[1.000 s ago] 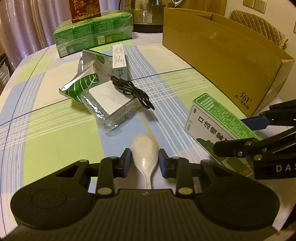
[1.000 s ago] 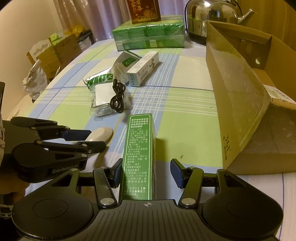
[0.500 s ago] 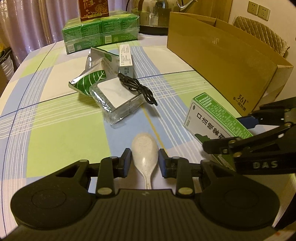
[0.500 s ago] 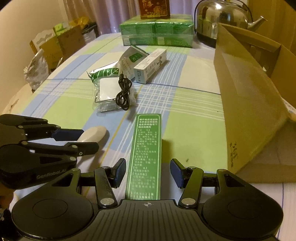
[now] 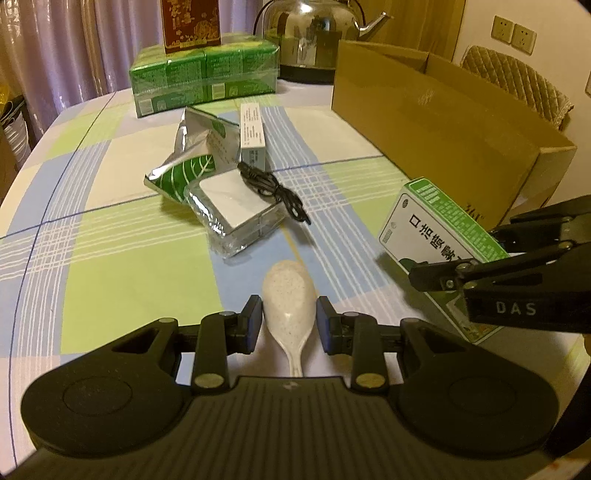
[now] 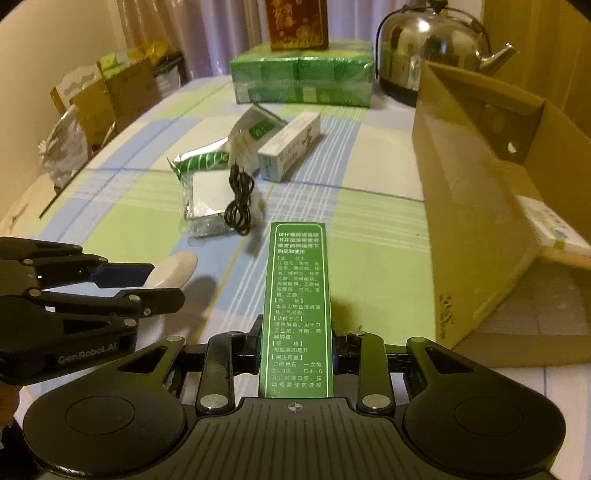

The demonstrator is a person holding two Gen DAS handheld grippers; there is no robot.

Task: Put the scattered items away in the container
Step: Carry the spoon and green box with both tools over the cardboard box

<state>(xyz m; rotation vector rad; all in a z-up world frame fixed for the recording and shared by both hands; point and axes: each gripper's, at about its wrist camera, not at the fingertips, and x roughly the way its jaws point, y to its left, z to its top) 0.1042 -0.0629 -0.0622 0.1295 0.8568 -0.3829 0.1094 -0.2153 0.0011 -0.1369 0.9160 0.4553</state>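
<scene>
A speckled white spoon [image 5: 288, 295] sits between the pads of my left gripper [image 5: 288, 325], which is shut on its bowl. The spoon [image 6: 173, 267] hangs above the tablecloth and casts a shadow. My right gripper [image 6: 295, 347] is shut on a long green medicine box [image 6: 297, 280]. In the left wrist view that box [image 5: 436, 229] is tilted up off the table, just right of the spoon. The open cardboard box [image 5: 424, 122] stands at the right; its near wall [image 6: 472, 206] is right of the green box. A flat white pack [image 6: 557, 229] lies inside it.
In the middle of the table lie foil pouches [image 5: 184, 173], a clear-wrapped white block [image 5: 236, 210], a black cable [image 5: 273, 188] and a white carton [image 5: 253, 133]. A green wrapped pack [image 5: 203, 81], a red box and a steel kettle [image 5: 314, 33] stand at the far edge.
My right gripper's fingers have closed onto the green box, which was loose between them before. Both grippers have risen and pulled back a little from the table.
</scene>
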